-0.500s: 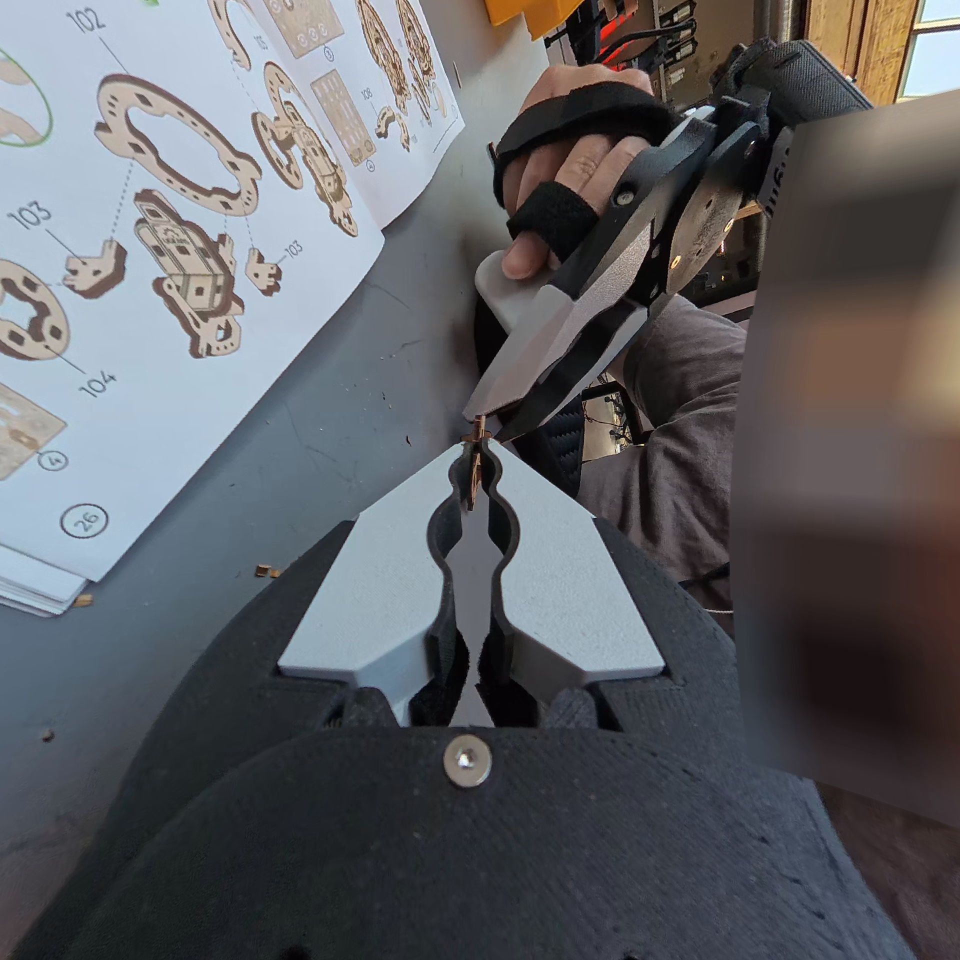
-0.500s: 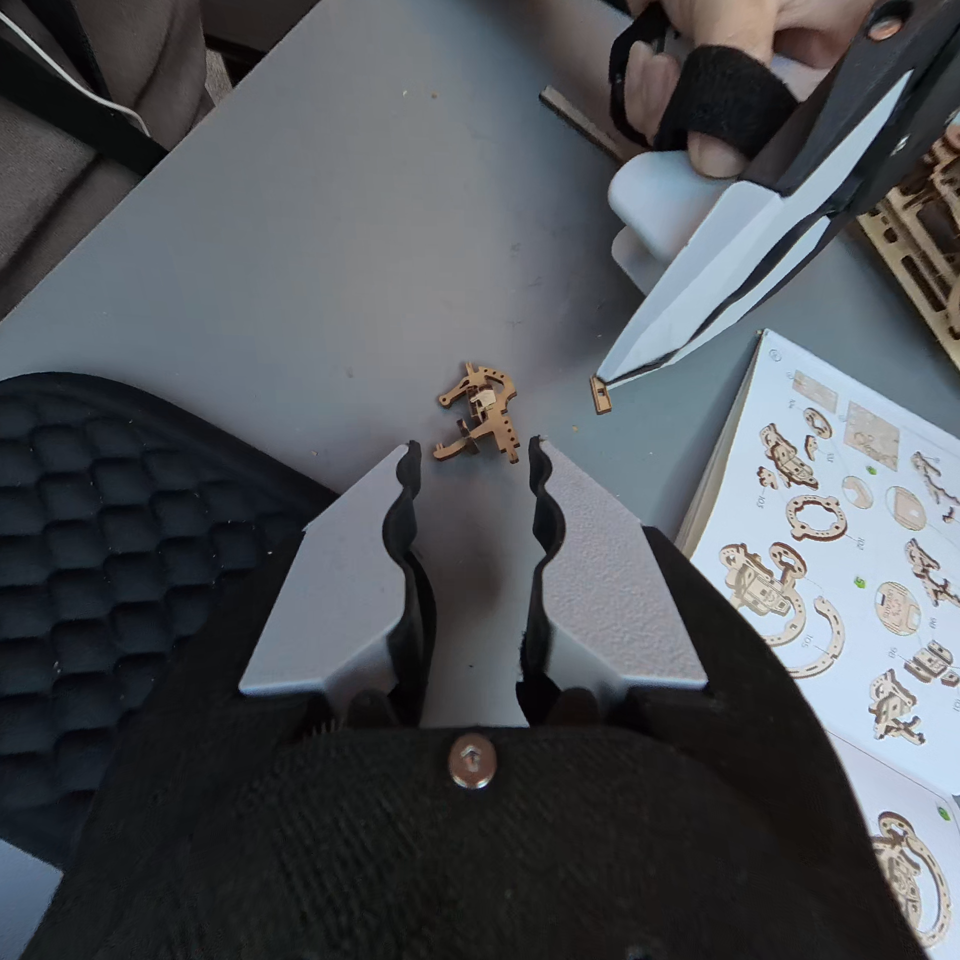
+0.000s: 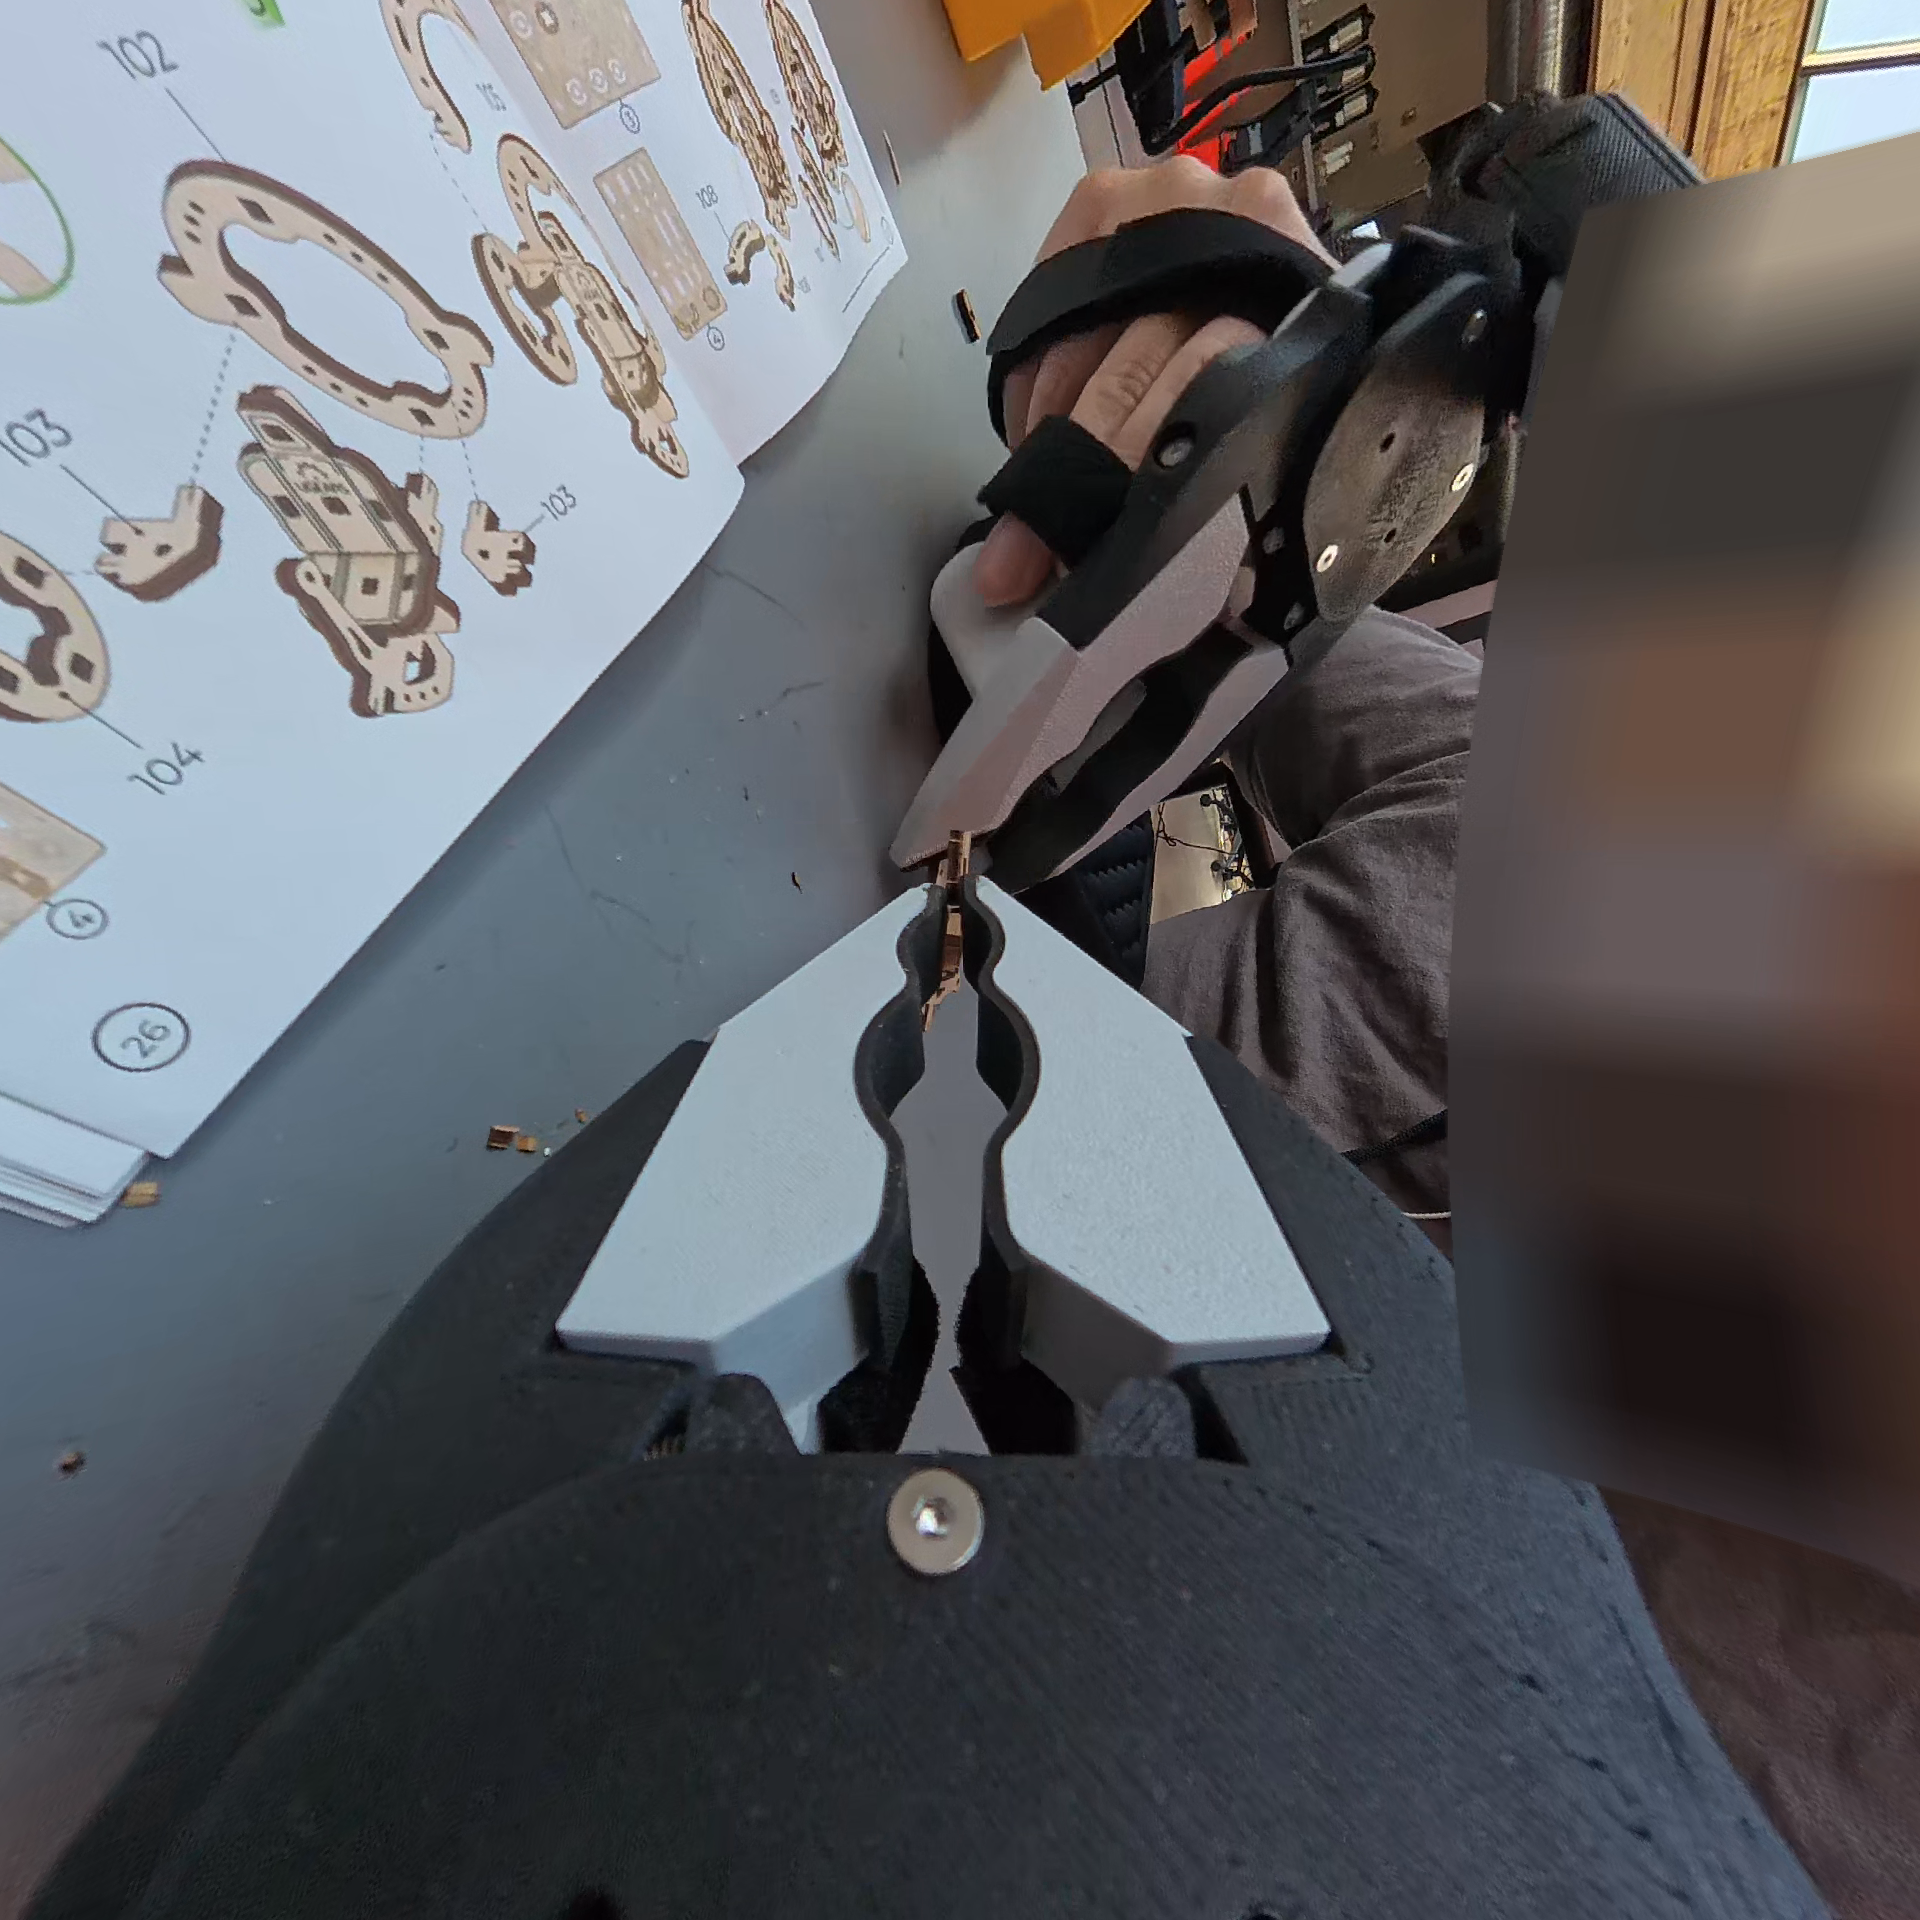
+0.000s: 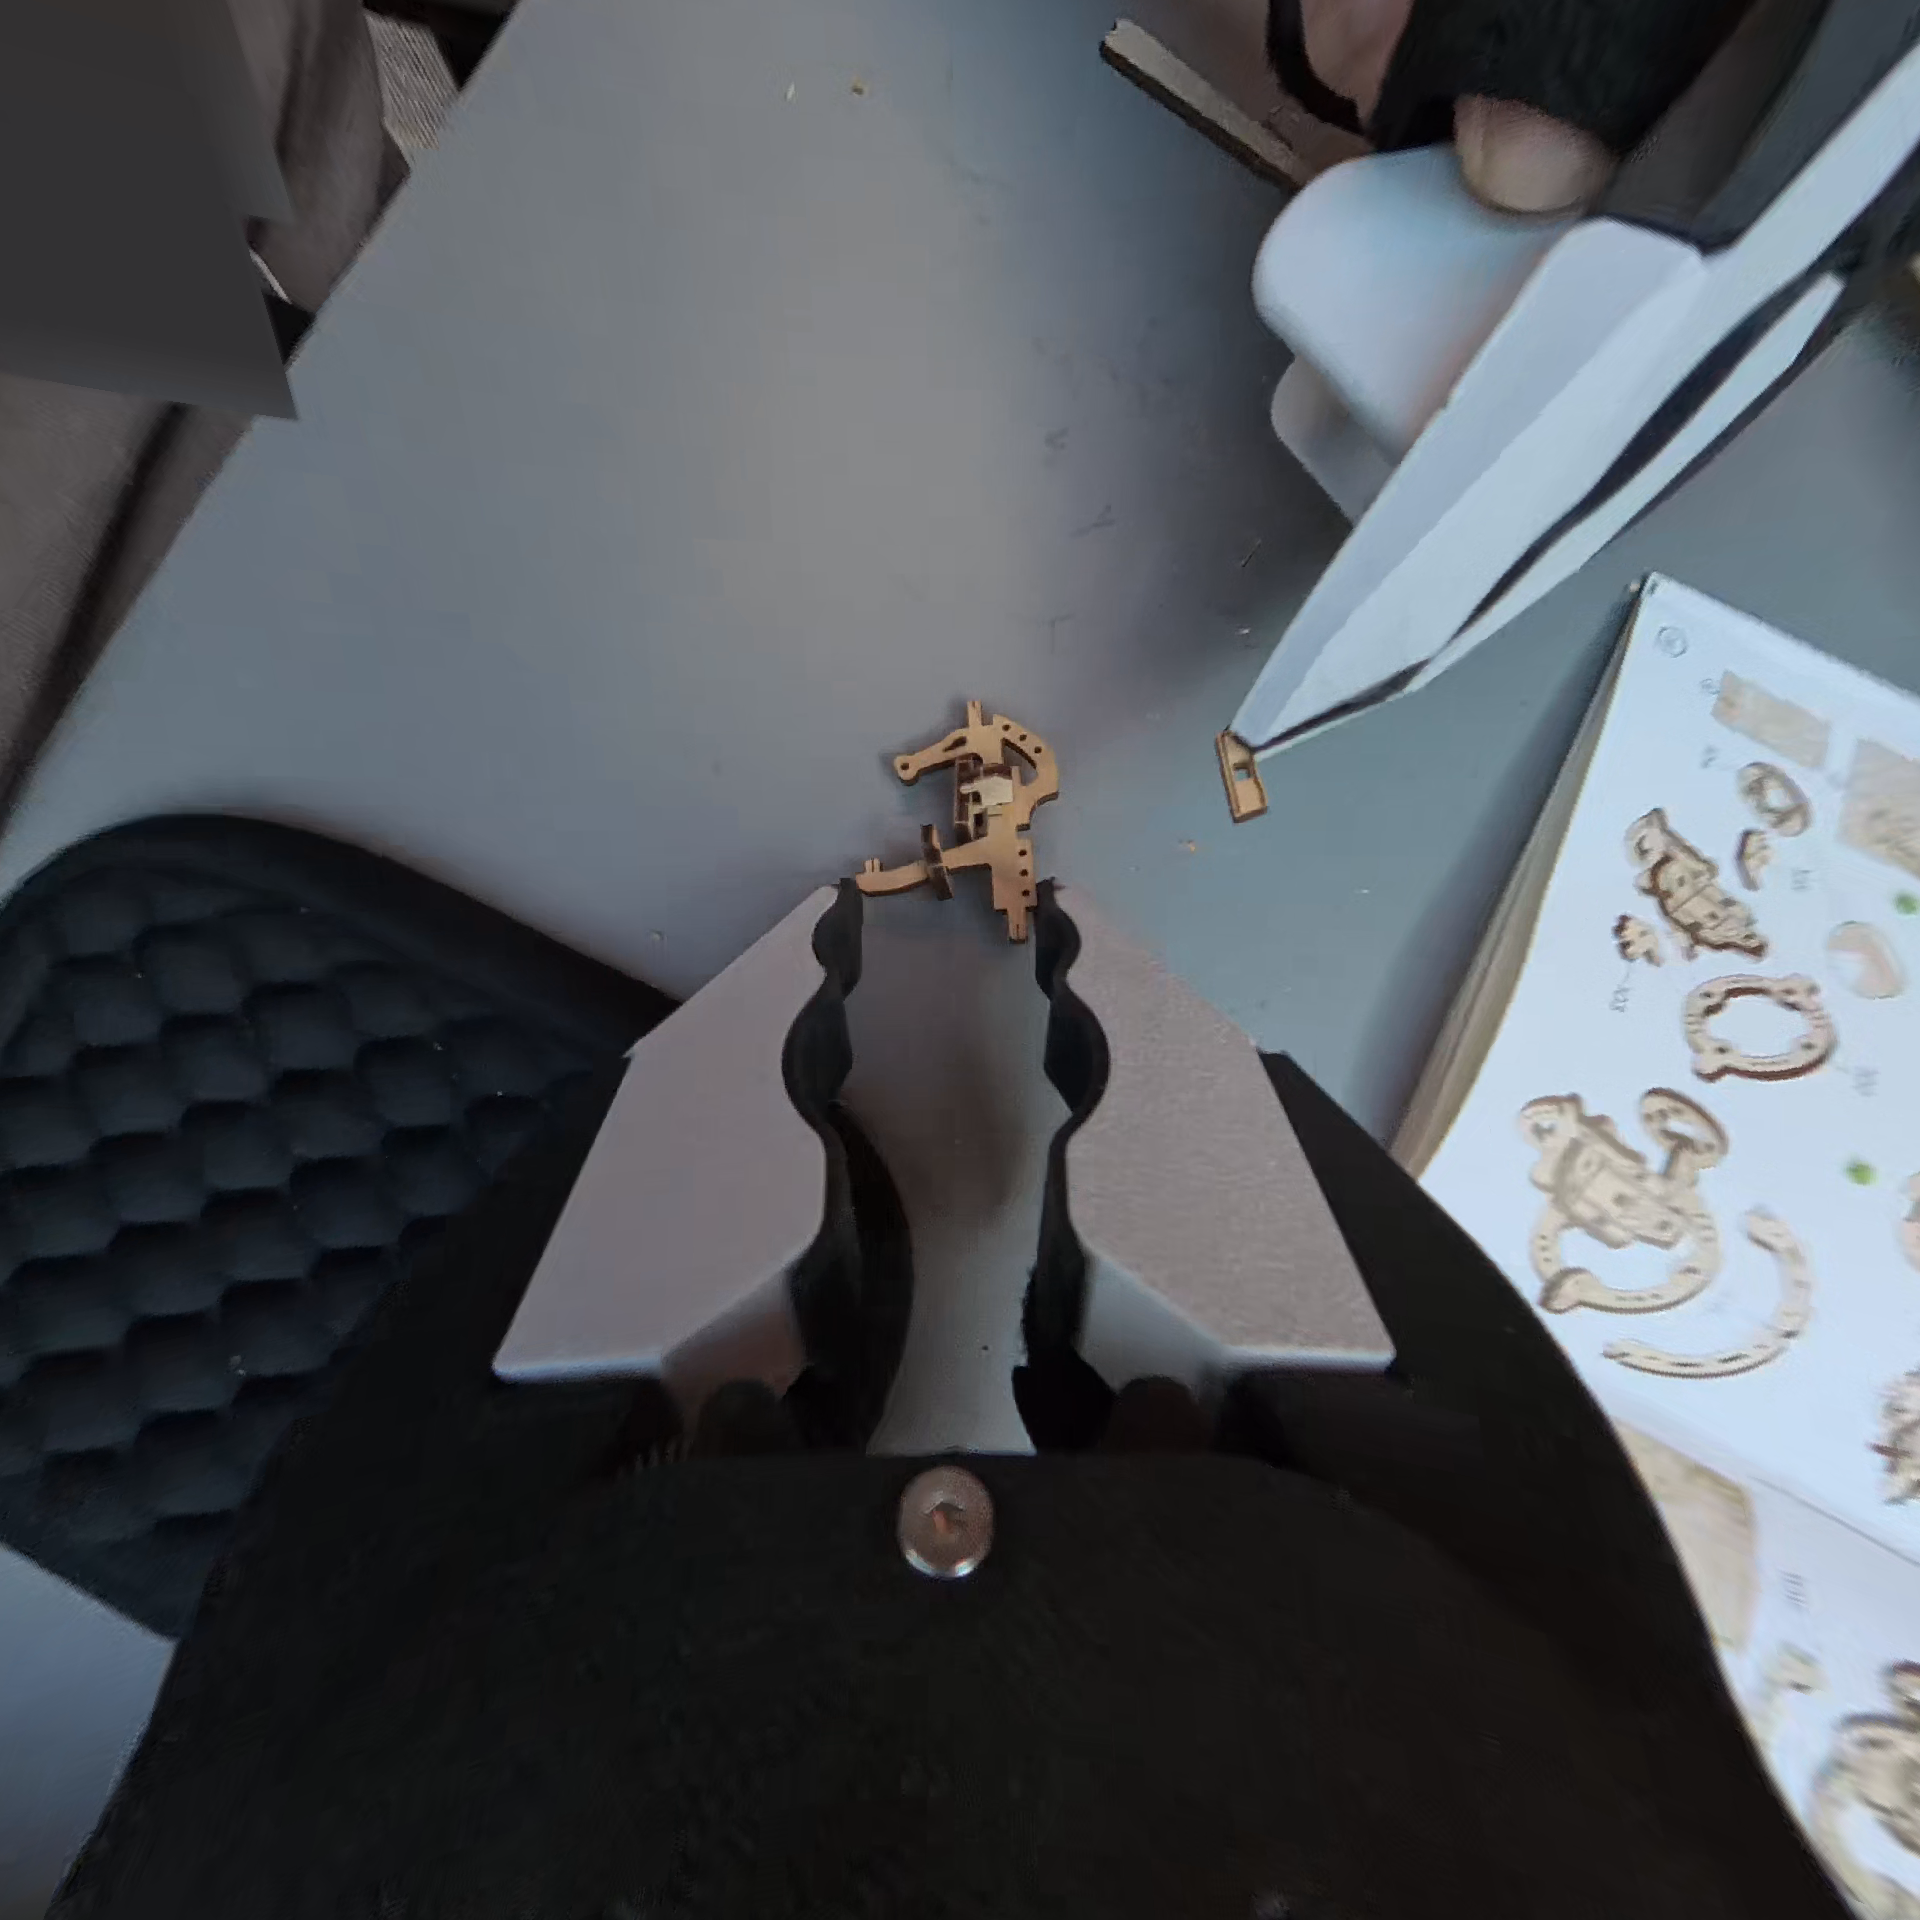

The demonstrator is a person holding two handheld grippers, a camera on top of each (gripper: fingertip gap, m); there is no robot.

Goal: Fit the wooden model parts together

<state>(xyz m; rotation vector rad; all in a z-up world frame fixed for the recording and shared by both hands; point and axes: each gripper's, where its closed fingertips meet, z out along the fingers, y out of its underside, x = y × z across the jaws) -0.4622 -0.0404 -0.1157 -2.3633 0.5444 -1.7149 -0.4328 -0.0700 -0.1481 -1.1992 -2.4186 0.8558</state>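
A small wooden assembly (image 4: pixel 977 821) of joined curved pieces lies flat on the grey table (image 4: pixel 675 468). My right gripper (image 4: pixel 948 899) is open and empty, its fingertips either side of the assembly's near end. My left gripper (image 3: pixel 948 896) is shut on a small flat wooden piece (image 3: pixel 945 940), held edge-on at the tips. In the right wrist view the left gripper (image 4: pixel 1236 740) hangs above the table to the right of the assembly, the slotted piece (image 4: pixel 1243 777) sticking out of its tip. The right gripper (image 3: pixel 940 847) shows just beyond the left one's tips.
An open instruction booklet (image 3: pixel 312 582) lies on the table, right of the assembly in the right wrist view (image 4: pixel 1714 1143). A black honeycomb cushion (image 4: pixel 260 1091) sits at the table's near left edge. Wood crumbs (image 3: pixel 509 1138) lie by the booklet. A person's sleeve (image 3: pixel 1340 883) is close.
My right gripper has moved forward, so its open fingertips now flank the assembly's near end. The left gripper still holds its piece, slightly shifted.
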